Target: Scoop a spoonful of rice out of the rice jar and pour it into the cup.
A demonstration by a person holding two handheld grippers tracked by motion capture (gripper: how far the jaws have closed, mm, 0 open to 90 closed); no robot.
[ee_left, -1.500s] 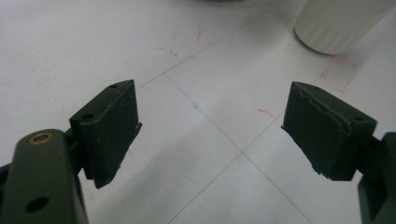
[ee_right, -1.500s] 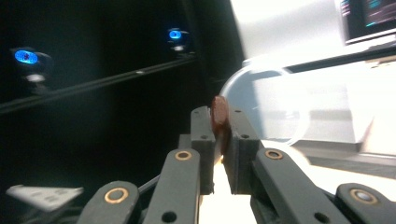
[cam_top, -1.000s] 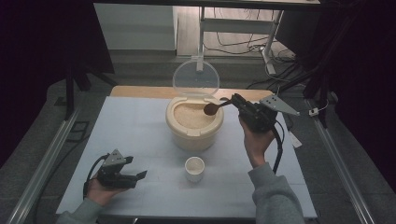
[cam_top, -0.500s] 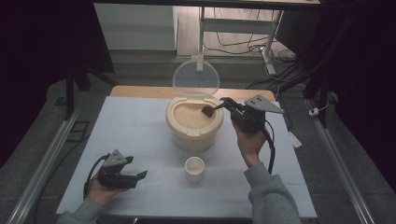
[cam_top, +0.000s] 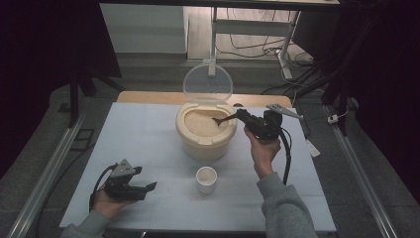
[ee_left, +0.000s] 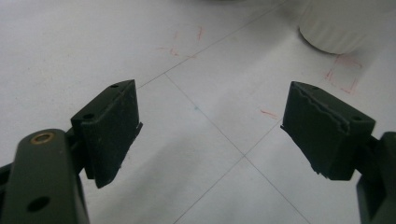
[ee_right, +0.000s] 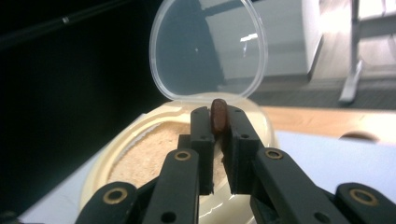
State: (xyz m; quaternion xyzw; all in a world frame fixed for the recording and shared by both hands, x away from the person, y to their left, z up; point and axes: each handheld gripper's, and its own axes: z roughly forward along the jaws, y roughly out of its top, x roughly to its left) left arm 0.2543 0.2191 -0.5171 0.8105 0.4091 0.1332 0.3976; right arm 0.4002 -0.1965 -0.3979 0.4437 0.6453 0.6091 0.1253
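Spoon (cam_top: 224,119) in grain tub (cam_top: 205,130), right hand-held gripper (ee_right: 217,122) clamping its handle end-on.

Dim room, grey floor (cam_top: 148,69), white desk frame (cam_top: 257,29) behind the table (cam_top: 148,144)

My table (cam_top: 148,134) is evenly lit amid dark surroundings, glare streaks the open lid (ee_right: 208,46) behind it, and my near jaws look soft and blurred.

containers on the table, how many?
2: a cream tub of grain with its clear lid standing open, mid-table, and a small white cup just in front of it. None seems hidden.
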